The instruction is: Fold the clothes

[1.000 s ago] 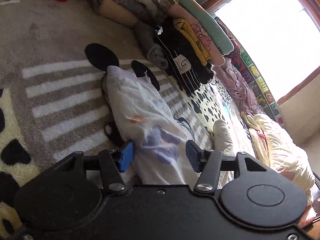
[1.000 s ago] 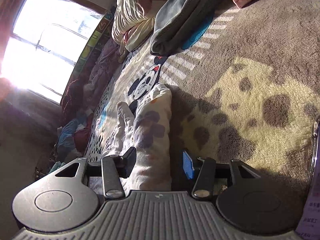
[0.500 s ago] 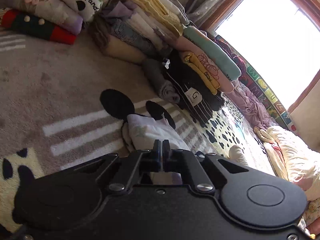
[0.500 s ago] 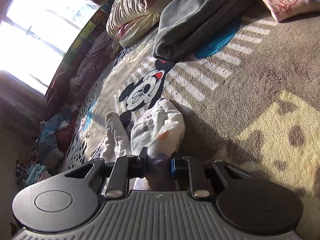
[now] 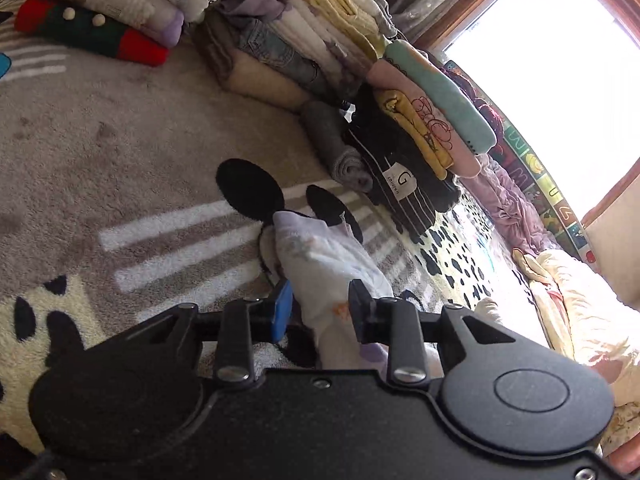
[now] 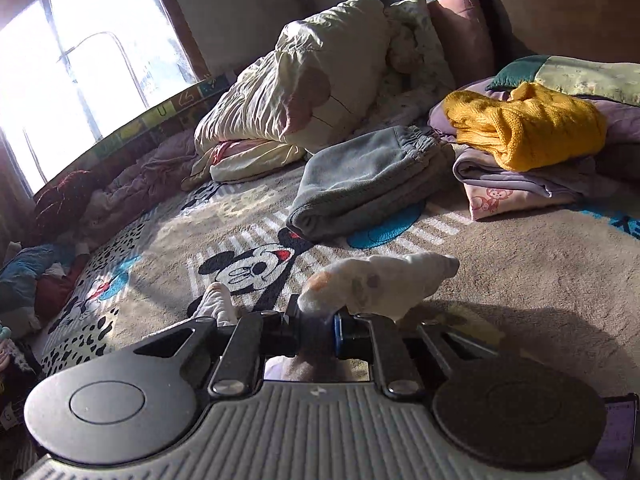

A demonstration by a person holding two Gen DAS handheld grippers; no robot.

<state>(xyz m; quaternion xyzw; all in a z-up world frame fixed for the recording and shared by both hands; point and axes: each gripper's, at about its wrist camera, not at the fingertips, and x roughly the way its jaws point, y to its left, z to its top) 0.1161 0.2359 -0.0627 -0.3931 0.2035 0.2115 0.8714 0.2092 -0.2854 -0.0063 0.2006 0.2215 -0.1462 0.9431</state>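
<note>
White printed garment [image 6: 384,284] bunched and rumpled — right fingers [image 6: 342,328] clamp it; left fingers [image 5: 282,308] spread around it.

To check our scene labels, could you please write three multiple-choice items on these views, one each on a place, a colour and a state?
1. The yellow sweater lies: A on a chair; B on the folded lilac pile; C in a basket.
2. The pad on the left gripper is: A red; B green; C blue.
3. The right gripper is: A shut on the white garment; B open; C out of view.
Key: B, the knit rests on top of the lilac folds; C, the blue pad shows beside the cloth; A, its fingers pinch the garment's end.
</note>
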